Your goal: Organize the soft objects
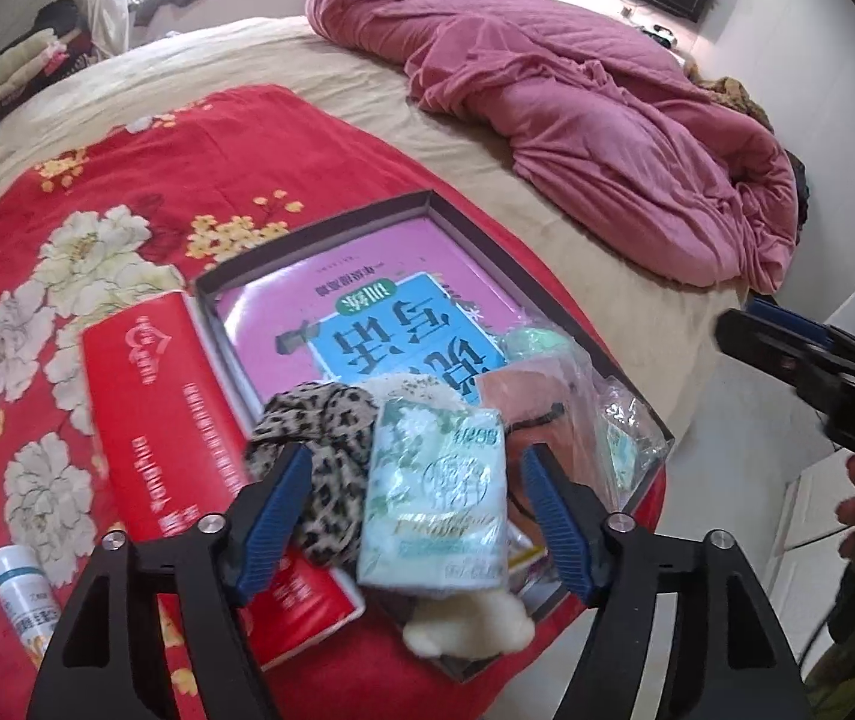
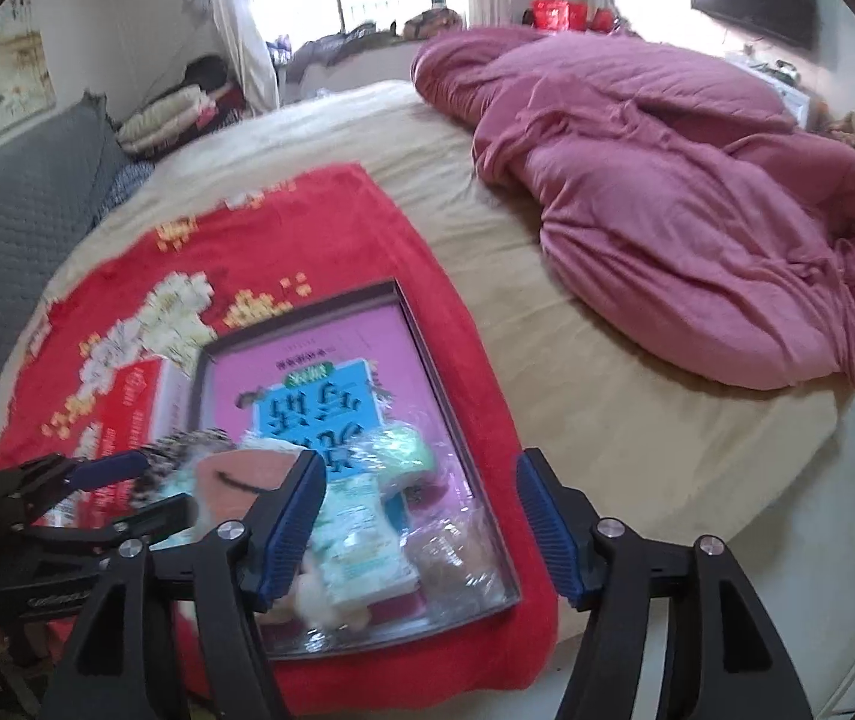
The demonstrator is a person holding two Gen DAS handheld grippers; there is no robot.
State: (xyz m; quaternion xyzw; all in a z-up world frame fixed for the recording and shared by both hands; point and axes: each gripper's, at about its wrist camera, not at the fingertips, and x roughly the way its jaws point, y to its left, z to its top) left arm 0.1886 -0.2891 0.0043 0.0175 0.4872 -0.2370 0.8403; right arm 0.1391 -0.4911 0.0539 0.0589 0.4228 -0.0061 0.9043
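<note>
**Two open claws over a box full of soft bits**

Two claws in play here, both with jaws spread and nothing gripped. The left claw (image 1: 418,516) hangs over the near end of the shallow dark-rimmed cardboard box (image 1: 319,228); a pale green printed tissue packet (image 1: 436,492) sits between its blue pads but they stand clear of it on both sides. The right claw (image 2: 421,528) is also wide apart, above the box's near right corner, holding nothing.

The box lies on a red floral blanket (image 1: 127,180) spread on the beige bed (image 1: 487,138). Inside it there's a pink booklet with a blue panel (image 1: 367,324) flat on the bottom, and the soft stuff is piled at the near end: a leopard-print fabric scrunchie (image 1: 319,426) at the left, the tissue packet, a cream fluffy piece (image 1: 475,630) at the near edge, a pinkish pad (image 1: 523,396), a mint-green roll in clear wrap (image 1: 532,342), and crinkly clear plastic (image 1: 625,420) at the right.

A red carton (image 1: 157,420) lies just beside the box's left wall, and a small white bottle (image 1: 19,582) is further left on the blanket. A crumpled pink duvet (image 1: 607,120) is well apart across the bed.
</note>
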